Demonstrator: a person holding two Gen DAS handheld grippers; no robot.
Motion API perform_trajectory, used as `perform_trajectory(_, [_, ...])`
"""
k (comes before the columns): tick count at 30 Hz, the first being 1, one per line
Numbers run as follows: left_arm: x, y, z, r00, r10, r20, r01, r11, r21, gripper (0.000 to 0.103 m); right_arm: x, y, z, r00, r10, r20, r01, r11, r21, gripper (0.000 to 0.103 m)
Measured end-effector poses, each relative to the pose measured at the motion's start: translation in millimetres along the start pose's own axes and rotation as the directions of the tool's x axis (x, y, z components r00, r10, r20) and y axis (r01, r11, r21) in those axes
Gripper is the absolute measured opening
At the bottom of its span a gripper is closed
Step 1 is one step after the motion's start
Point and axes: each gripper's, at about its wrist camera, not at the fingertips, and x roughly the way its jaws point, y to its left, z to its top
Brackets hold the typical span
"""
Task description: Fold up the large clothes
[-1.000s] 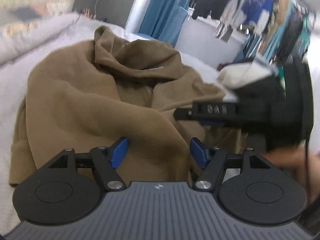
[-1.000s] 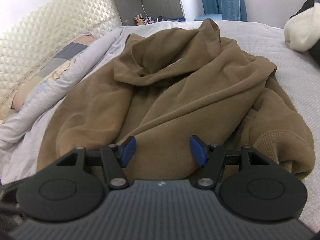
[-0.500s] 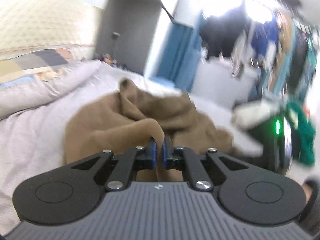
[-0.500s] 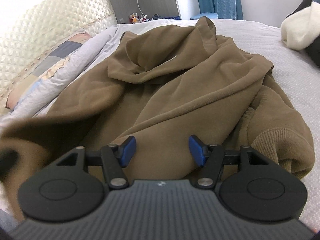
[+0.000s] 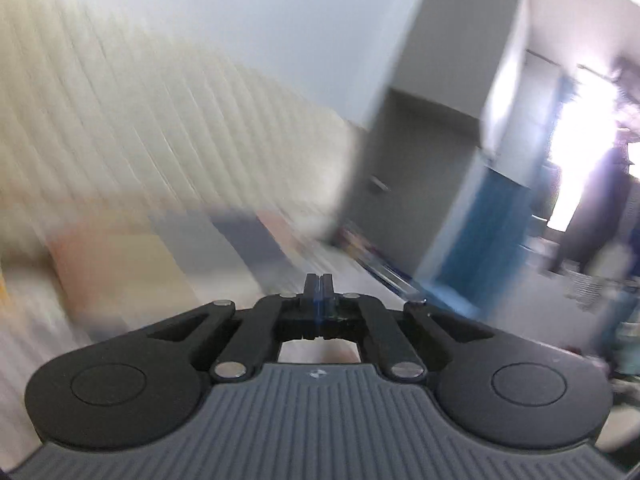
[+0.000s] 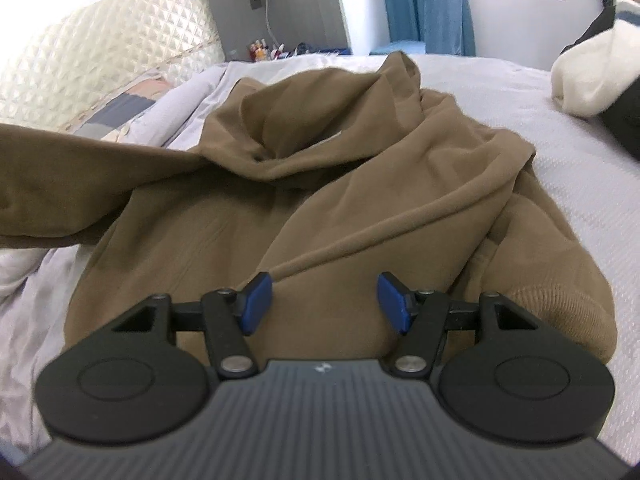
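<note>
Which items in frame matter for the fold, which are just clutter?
In play:
- brown hoodie, crumpled on the bed
- right gripper, jaws open above it
- left gripper, jaws shut

Lying about:
- white and black garment
- patchwork pillow
- blue curtain

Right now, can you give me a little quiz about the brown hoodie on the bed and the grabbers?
1. True or false: the right gripper is shut on the brown hoodie.
2. The white and black garment lies: A) on the hoodie, B) on the bed, apart from the hoodie, C) on the floor.
3. Fill in: in the right wrist view, the hoodie's sleeve stretches toward the picture's ____ edge.
Key: 1 false, its jaws stand open above the hoodie; 2 B; 3 left.
</note>
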Motion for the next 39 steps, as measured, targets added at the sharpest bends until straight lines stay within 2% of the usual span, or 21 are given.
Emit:
perform_trajectory(2, [35,9,26,0.994,0.092,0.050,-0.095,0.994,0.053,0.000,2,0,3,1.000,-0.010,0.017,0.011,1.000,-0.002,0.062])
perform_trajectory(4, [79,22,42,0.988,0.151,0.022,-0.152,0.987,0.051,0.000,6,0,7,0.999,-0.018,0.031,0.018,1.000,-0.002,0.062])
perform_trajectory(6, [117,32,40,0.981,0.191,-0.021,-0.189,0.979,0.070,0.000,12,2,10,0.999,-0.025,0.040,0.026,1.000,-0.013,0.062])
perform_trajectory(8, [150,40,21,0.976,0.197,-0.087,-0.190,0.978,0.084,0.000,21,5,11,0.999,-0.033,0.033,0.033,0.999,-0.023,0.063])
perform_trajectory(11, [181,45,-16,0.971,0.157,-0.179,-0.142,0.985,0.095,0.000,35,7,15,1.000,-0.028,0.013,0.028,1.000,-0.010,0.064])
perform_trajectory(15, [211,44,-71,0.947,0.124,-0.297,-0.105,0.991,0.078,0.000,51,9,17,1.000,-0.021,0.003,0.021,1.000,-0.007,0.064])
perform_trajectory(20, [200,31,-119,0.928,0.075,-0.365,-0.064,0.997,0.044,0.000,64,9,18,1.000,-0.027,-0.002,0.026,1.000,-0.016,0.064])
perform_trajectory(25, [160,9,-156,0.915,0.015,-0.403,-0.037,0.998,-0.046,0.001,62,9,18,1.000,-0.022,0.000,0.022,1.000,-0.007,0.065])
perform_trajectory(28, [127,-8,-181,0.921,-0.002,-0.390,-0.033,0.996,-0.084,0.002,55,7,18,1.000,-0.011,0.007,0.011,1.000,0.001,0.064])
perform_trajectory(31, [95,-15,-206,0.929,-0.023,-0.369,-0.031,0.989,-0.141,0.011,45,4,16,1.000,-0.008,0.018,0.008,1.000,0.002,0.062])
perform_trajectory(33, [76,-15,-223,0.928,-0.003,-0.373,-0.056,0.987,-0.148,0.021,40,2,14,1.000,-0.006,0.022,0.006,1.000,0.003,0.062])
perform_trajectory(34, [67,-15,-232,0.918,0.017,-0.397,-0.085,0.984,-0.154,0.026,38,1,13,1.000,-0.003,0.023,0.003,1.000,0.004,0.062])
perform_trajectory(35, [64,-11,-238,0.905,0.019,-0.426,-0.107,0.977,-0.183,0.038,35,0,12,1.000,0.002,0.023,-0.002,1.000,0.003,0.062])
perform_trajectory(36, [63,-4,-242,0.891,0.009,-0.454,-0.124,0.966,-0.226,0.044,32,-2,11,1.000,0.010,0.021,-0.011,1.000,0.012,0.062])
perform_trajectory(37, [62,2,-245,0.878,-0.006,-0.478,-0.141,0.952,-0.271,0.045,30,-4,10,1.000,0.022,0.020,-0.023,0.999,0.025,0.062])
perform_trajectory(39, [61,16,-246,0.874,-0.019,-0.486,-0.169,0.925,-0.339,0.045,26,-5,8,0.999,0.047,0.013,-0.047,0.998,0.033,0.062])
